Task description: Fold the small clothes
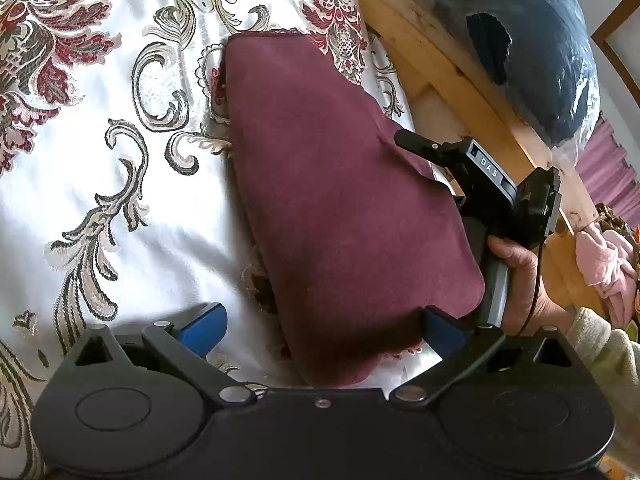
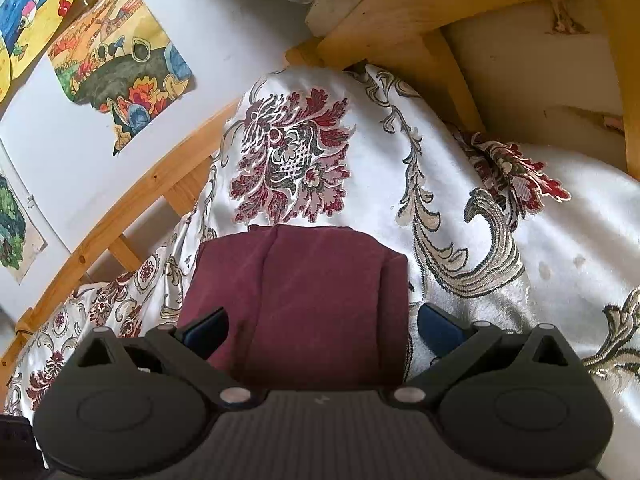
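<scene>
A maroon garment [image 1: 336, 200] lies folded flat on the white floral bedspread [image 1: 100, 200]. My left gripper [image 1: 324, 328] is open, its blue pads [image 1: 204, 326] spread wide over the garment's near end. The right gripper shows in the left wrist view [image 1: 416, 142] at the garment's right edge, held by a hand. In the right wrist view the same garment [image 2: 296, 300] lies between the open blue pads [image 2: 438, 330] of my right gripper [image 2: 320, 330], which holds nothing.
A wooden bed frame [image 1: 460, 80] runs along the right, with a dark plastic-wrapped bundle [image 1: 540, 48] beyond it. Pink clothing [image 1: 604, 268] lies at far right. Children's drawings [image 2: 120, 60] hang on the white wall behind the wooden rail [image 2: 132, 208].
</scene>
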`<control>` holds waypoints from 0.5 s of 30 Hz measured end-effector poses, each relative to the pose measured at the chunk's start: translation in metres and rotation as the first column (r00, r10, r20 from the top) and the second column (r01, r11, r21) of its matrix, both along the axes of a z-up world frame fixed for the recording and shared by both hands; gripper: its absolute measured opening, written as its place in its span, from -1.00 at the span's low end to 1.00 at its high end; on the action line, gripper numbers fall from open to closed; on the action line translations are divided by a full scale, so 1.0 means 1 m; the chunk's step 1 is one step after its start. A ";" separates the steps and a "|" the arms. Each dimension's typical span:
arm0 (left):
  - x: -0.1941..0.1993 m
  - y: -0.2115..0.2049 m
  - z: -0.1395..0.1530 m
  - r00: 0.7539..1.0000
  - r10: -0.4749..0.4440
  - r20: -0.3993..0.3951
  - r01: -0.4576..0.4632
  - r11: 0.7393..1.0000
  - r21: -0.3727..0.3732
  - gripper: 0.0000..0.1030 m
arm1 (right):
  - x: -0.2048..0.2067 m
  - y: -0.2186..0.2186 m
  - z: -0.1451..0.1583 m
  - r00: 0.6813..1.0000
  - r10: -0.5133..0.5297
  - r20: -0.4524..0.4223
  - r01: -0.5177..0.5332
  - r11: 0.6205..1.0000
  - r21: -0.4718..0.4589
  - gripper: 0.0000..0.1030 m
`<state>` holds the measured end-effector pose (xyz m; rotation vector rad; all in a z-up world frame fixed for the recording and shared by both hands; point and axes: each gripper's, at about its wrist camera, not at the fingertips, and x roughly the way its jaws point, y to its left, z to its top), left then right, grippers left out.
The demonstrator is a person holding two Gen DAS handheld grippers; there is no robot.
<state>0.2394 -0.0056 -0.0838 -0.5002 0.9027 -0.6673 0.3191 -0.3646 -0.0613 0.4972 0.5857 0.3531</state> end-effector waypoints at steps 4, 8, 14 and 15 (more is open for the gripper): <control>-0.001 -0.001 0.000 1.000 -0.006 0.007 0.006 1.000 0.013 0.99 | 0.000 0.000 0.000 1.000 -0.001 0.001 0.001 1.000 -0.004 0.99; 0.000 -0.001 0.000 1.000 -0.007 0.002 0.007 1.000 0.011 0.99 | -0.002 0.000 0.000 1.000 -0.008 0.006 0.008 1.000 -0.002 0.99; 0.005 0.002 -0.001 0.999 -0.005 -0.035 0.005 1.000 -0.017 0.99 | -0.006 -0.003 -0.001 1.000 -0.020 0.011 0.020 1.000 0.020 0.99; 0.006 0.003 -0.002 0.999 -0.005 -0.043 0.004 1.000 -0.024 0.99 | -0.005 -0.004 -0.001 1.000 -0.021 0.000 0.021 0.999 0.028 0.99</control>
